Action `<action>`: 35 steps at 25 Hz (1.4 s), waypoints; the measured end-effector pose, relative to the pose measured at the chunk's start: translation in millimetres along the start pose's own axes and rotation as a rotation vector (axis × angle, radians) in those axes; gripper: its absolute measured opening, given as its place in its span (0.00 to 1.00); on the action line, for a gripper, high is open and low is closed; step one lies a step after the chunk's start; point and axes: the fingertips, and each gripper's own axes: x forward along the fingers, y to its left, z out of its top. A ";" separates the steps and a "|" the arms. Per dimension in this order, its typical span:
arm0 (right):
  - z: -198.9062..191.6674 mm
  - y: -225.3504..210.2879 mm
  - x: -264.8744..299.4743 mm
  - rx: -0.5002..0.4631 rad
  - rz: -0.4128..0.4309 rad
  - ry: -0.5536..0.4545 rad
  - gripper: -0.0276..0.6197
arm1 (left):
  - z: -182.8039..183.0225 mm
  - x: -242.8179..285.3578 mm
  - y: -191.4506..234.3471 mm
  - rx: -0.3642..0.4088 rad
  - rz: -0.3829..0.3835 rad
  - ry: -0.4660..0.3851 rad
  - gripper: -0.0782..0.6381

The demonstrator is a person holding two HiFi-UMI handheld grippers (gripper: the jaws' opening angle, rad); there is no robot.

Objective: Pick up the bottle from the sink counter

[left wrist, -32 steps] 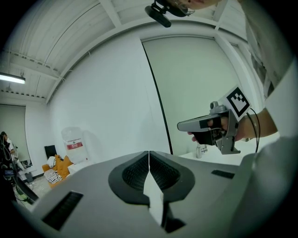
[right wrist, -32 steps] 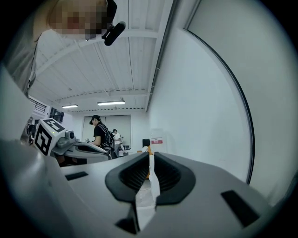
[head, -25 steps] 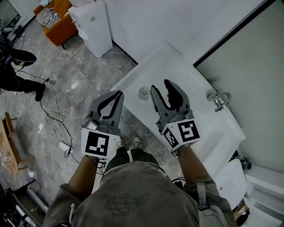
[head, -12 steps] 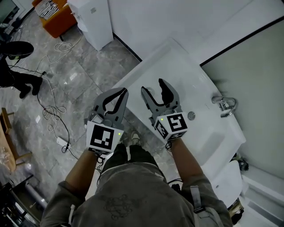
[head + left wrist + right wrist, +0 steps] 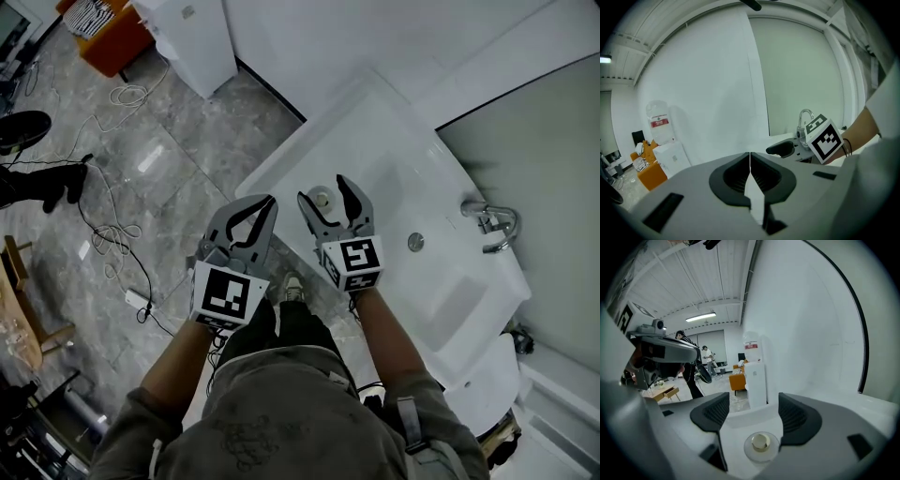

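Note:
A small clear bottle [image 5: 321, 200] with a pale cap stands upright near the front left corner of the white sink counter [image 5: 375, 141]. My right gripper [image 5: 324, 192] hangs over it, one finger on each side of the bottle. In the right gripper view the bottle [image 5: 761, 443] sits low between the dark pads [image 5: 794, 416] with gaps on both sides; the jaws of my right gripper [image 5: 752, 411] are opening. My left gripper [image 5: 246, 217] hovers off the counter's front edge, over the floor, with its fingertips together. The left gripper [image 5: 750, 161] shows nothing between its fingers.
A chrome faucet [image 5: 492, 225] and a drain [image 5: 416, 242] lie to the right on the counter. On the grey tiled floor are cables [image 5: 108, 234], a white water dispenser [image 5: 187, 37] and an orange chair [image 5: 103, 33]. A person's shoes [image 5: 42, 178] stand at far left.
My right gripper has moved left along the counter, spread its jaws wider and come to straddle the bottle. The left gripper drifted slightly right, still shut.

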 end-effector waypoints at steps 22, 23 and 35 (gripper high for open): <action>-109.8 -16.7 52.4 0.037 -0.027 0.166 0.54 | -93.1 42.5 -5.7 -0.095 -0.099 0.127 0.13; -112.9 -17.0 54.2 0.037 -0.025 0.169 0.54 | -96.6 43.5 -6.3 -0.099 -0.101 0.133 0.13; -127.7 -17.7 61.0 -0.048 -0.019 0.215 0.54 | -117.7 53.3 -10.8 -0.115 -0.099 0.156 0.13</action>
